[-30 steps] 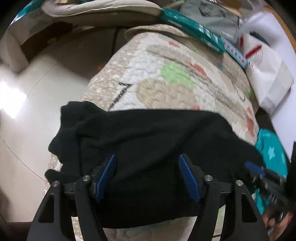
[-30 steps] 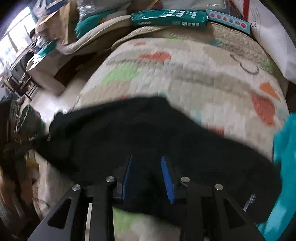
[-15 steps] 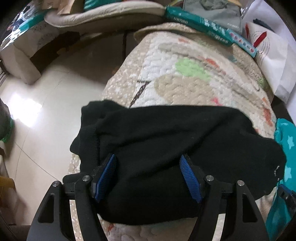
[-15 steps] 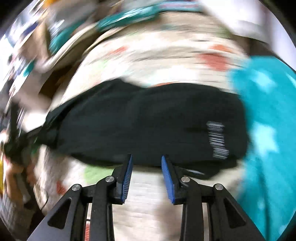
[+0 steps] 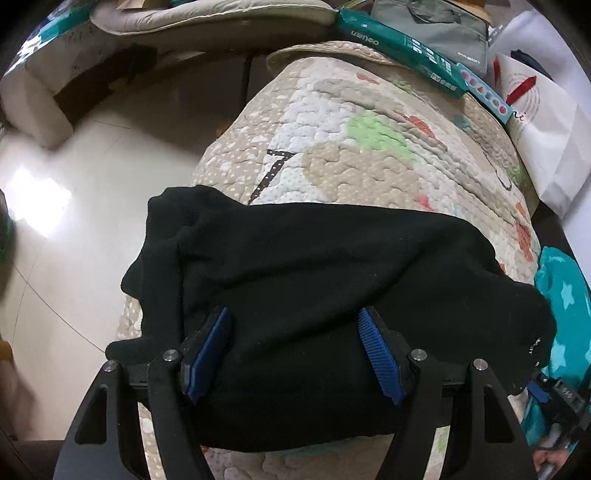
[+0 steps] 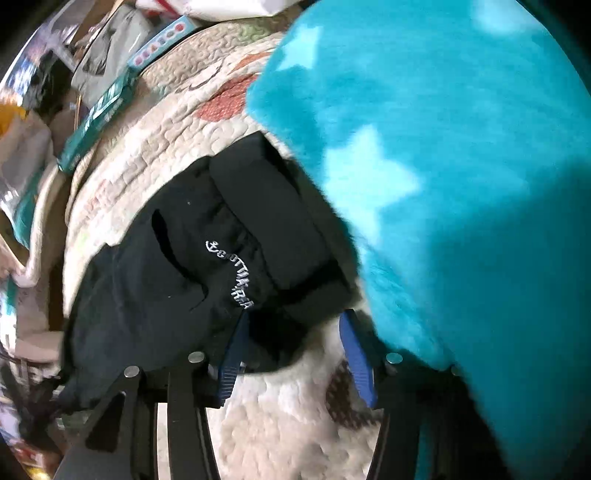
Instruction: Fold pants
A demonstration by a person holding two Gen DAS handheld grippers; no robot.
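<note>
Left tongs (image 5: 295,350) apart, hovering over the near part of the black pants (image 5: 314,295), pads either side of the cloth but not pinching it; barely shifted versus a second ago. Right tongs (image 6: 291,350) have just been opening and now stand apart at the pants' end, where half a second ago they sat narrower off the near edge. A thick rolled hem or waistband lies between the pads, not visibly squeezed. The right view has also swung round toward the teal star blanket (image 6: 443,184).

Judgement: one fold looks done, and the right side is lining up to take this end for the next fold.

Pants lie folded across the near part of the quilted mat (image 5: 369,155), the right end just beside the blanket.

Writing: white curved embroidery on the pants (image 6: 232,273), too small to read reliably. Past the pants, the mat carries a dotted "7" (image 5: 273,173). Farther back, a green box (image 5: 399,44) with mirrored print; the grey pouch (image 5: 432,29) behind reads roughly "PASON".
</note>
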